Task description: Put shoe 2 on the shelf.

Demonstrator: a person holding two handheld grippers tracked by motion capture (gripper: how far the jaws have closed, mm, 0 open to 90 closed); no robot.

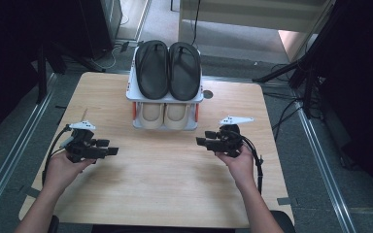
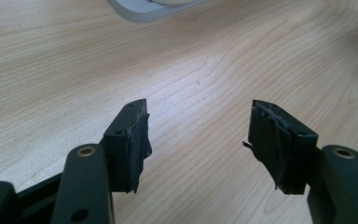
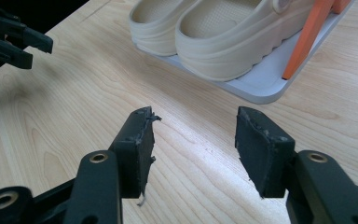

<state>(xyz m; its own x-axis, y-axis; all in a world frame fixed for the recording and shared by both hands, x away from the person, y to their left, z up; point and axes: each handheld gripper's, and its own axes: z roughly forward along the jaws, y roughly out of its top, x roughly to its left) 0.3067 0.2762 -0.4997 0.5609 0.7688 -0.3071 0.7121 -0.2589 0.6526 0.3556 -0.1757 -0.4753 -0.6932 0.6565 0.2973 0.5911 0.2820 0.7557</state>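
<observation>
In the high view the left gripper (image 1: pixel 108 147) sits at the lower left of the frame and the right gripper (image 1: pixel 204 138) at the lower right, each held in a hand above the bare tabletop (image 1: pixel 165 179), their jaws pointing toward each other across the middle and well apart. Both sets of jaws stand released with nothing between them. At the upper centre a white rack (image 1: pixel 131 87) stands on the tabletop: a pair of black sandals (image 1: pixel 167 68) lies on its top shelf, and a pair of beige clogs (image 1: pixel 164 115) sits on the lower shelf, their far ends hidden under the top shelf. In the left gripper view the two jaws rise from the bottom of the frame, spread wide, empty, with frayed tape on the pads (image 2: pixel 139 144); only wood grain lies between them, and a corner of the rack (image 2: pixel 144 11) is cut off at the top edge. In the right gripper view the jaws are likewise wide and empty above the tabletop; the clogs (image 3: pixel 223 32) fill the upper middle, cut off at the top, beside an orange post (image 3: pixel 307 39) of the rack, and the left gripper (image 3: pixel 39 46) shows at the upper left, partly out of frame.
</observation>
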